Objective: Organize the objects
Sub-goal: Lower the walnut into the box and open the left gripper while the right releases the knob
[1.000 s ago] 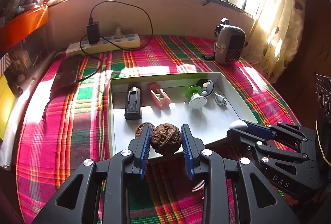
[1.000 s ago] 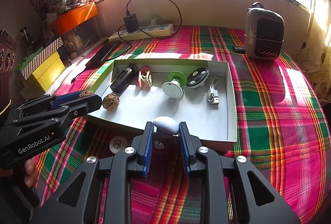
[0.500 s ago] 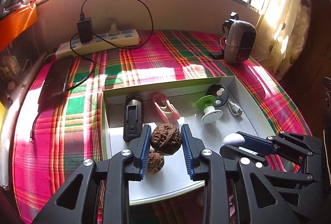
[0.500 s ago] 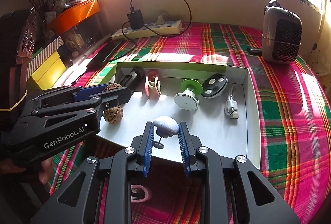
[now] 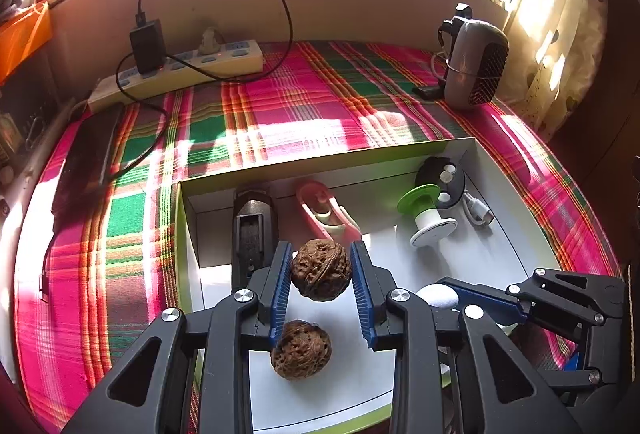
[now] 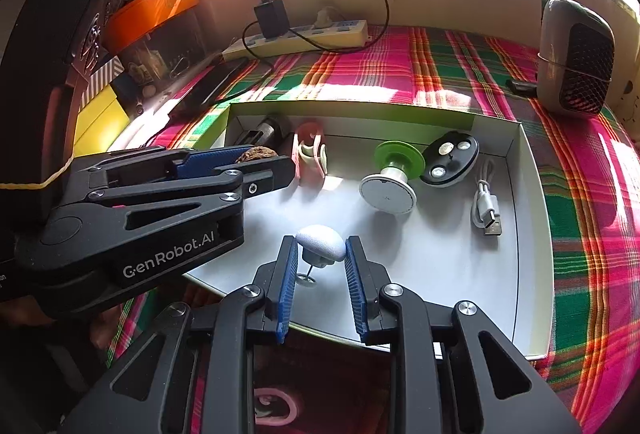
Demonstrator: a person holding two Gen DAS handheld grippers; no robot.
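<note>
The right gripper [image 6: 320, 254] is seen clamped on a white domed object [image 6: 321, 242], held above the near part of a white tray [image 6: 532, 234]. The left gripper [image 6: 256, 165] is positioned at the left, closed on a brown walnut [image 6: 256, 155] over the tray's left end. Inside the tray, a pink clip [image 6: 310, 157], a green-and-white spool [image 6: 394, 173], a black oval device [image 6: 450, 158] and a white USB cable [image 6: 488, 207] are laid out. A plaid cloth [image 6: 580, 234] is spread beneath the tray.

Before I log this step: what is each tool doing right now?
Left tool: closed on a walnut, above the tray.
Right tool: closed on a small white mushroom-shaped piece.
</note>
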